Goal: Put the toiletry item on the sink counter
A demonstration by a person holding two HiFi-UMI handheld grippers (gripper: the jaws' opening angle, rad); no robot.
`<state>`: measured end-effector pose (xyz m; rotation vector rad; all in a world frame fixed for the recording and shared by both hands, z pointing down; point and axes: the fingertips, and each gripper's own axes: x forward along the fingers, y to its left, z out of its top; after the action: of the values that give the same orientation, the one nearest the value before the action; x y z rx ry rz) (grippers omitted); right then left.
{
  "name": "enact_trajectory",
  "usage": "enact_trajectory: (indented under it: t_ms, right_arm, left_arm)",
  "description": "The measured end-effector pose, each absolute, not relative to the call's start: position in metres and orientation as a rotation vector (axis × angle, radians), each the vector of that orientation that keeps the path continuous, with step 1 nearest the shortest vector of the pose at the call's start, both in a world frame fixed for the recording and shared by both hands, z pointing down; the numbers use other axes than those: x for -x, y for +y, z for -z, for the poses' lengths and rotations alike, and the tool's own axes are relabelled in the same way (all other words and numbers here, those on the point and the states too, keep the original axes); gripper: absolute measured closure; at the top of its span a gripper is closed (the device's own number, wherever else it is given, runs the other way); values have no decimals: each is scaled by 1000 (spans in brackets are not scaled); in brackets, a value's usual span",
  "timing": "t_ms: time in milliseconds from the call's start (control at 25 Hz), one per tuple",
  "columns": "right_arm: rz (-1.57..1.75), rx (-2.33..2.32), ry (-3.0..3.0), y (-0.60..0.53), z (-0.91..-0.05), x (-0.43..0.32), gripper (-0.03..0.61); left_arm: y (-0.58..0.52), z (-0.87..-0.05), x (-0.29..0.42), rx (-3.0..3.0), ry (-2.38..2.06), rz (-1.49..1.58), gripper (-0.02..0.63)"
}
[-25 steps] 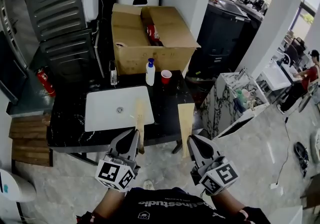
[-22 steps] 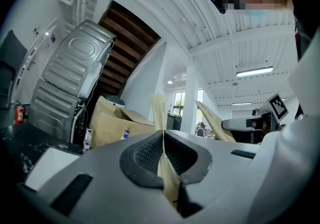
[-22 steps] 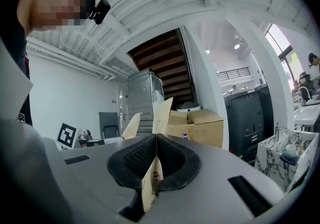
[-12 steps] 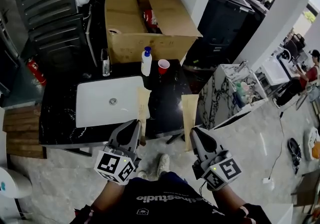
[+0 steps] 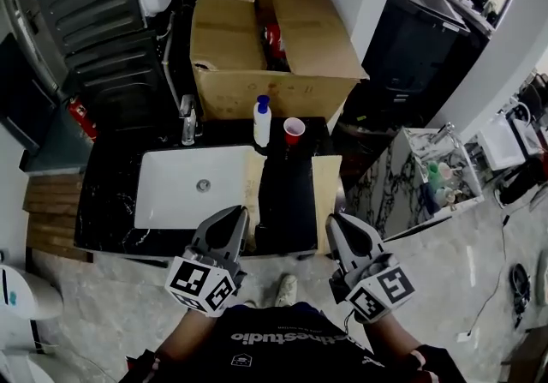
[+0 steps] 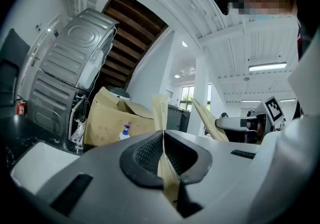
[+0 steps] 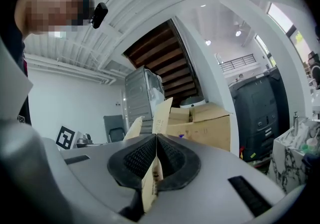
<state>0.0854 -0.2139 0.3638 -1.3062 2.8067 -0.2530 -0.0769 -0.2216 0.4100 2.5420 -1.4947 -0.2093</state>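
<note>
Toiletry item unseen (perhaps inside box (image 5: 288,197)).

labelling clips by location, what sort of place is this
Likely a mock washroom corner inside an open office or workshop: a white sink set in a black counter, a pump bottle by it, and a large cardboard box behind.
</note>
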Motion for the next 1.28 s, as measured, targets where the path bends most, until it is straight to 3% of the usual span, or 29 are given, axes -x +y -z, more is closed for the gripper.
enact_trajectory:
  t_ms: [480,1280]
  right_arm:
    - [320,1231,2784,-290,-372,-145,537]
    - [440,1369,2702,-344,-392,-146,538]
  left_arm:
    - [-316,-462,11,-2319,-1454,58,592]
    - [-442,-635,7,-1891,-1397,-230,592]
